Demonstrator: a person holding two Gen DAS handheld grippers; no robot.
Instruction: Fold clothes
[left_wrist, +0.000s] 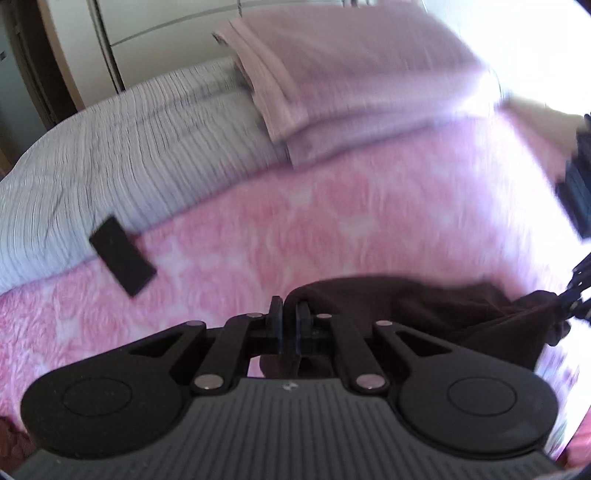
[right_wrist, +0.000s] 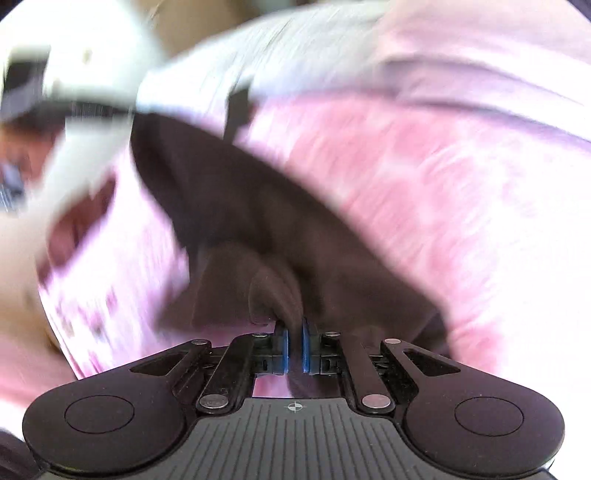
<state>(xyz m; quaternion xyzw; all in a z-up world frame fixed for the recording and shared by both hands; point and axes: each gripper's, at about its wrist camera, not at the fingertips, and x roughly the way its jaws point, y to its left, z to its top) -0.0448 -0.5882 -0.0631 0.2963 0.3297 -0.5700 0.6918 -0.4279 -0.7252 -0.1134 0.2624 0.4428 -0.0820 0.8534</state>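
Dark brown cloth (right_wrist: 240, 206) hangs over the pink blanket (left_wrist: 332, 221). Left gripper (left_wrist: 290, 314) and right gripper (right_wrist: 294, 332) each pinch an edge. It looks soft, light and floppy, so corners seem best to hold.

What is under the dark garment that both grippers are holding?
Under the dark garment lies the pink blanket, visible all round it. Whatever sits directly beneath the cloth is covered. The left gripper and right gripper pinch its edges.
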